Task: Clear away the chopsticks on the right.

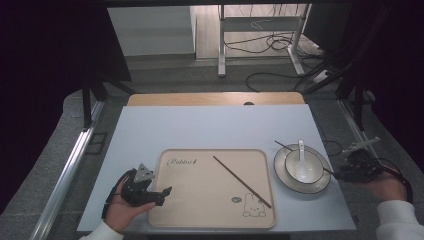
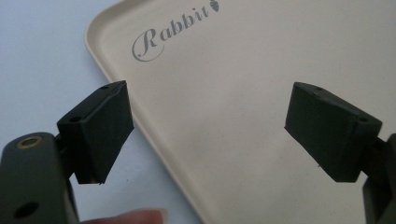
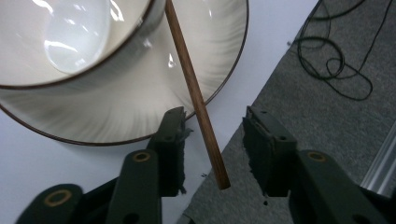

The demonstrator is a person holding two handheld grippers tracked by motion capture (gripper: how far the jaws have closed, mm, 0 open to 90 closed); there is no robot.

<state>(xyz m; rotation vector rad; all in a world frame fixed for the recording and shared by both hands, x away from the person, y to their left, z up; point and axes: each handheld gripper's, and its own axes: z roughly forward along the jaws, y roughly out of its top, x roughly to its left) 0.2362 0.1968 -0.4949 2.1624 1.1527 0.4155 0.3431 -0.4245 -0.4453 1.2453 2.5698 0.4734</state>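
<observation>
a beige tray [image 1: 200, 210] printed with the word "rabbit" and a small bunny drawing lies on a pale blue table [image 1: 210, 127], and one brown chopstick [image 1: 242, 181] rests diagonally across the tray's right half. just right of the tray sits a white plate [image 1: 280, 176] with a dark rim, carrying a white bowl [image 1: 291, 160] with a white spoon [image 1: 301, 155] inside it. a second chopstick [image 1: 283, 146] lies across the plate and bowl, its near end sticking out past the plate's right edge. the left gripper [image 1: 161, 193], held in the left hand [image 1: 122, 210], hovers at the tray's left edge; in the left gripper view its jaws stand wide apart with nothing between them, one over the table and the other over the tray [image 2: 261, 84]. the right gripper [image 1: 336, 173], held in the right hand [image 1: 387, 187], sits just right of the plate. in the right gripper view its jaws are partly open with the chopstick's [image 3: 198, 100] end lying between them, closer to the left jaw, without a clear grip on it; the plate [image 3: 205, 60] and bowl [image 3: 70, 28] lie beyond. the table's right edge runs beneath this gripper, with grey floor [image 3: 299, 88] and black cables [image 3: 334, 65] alongside.
</observation>
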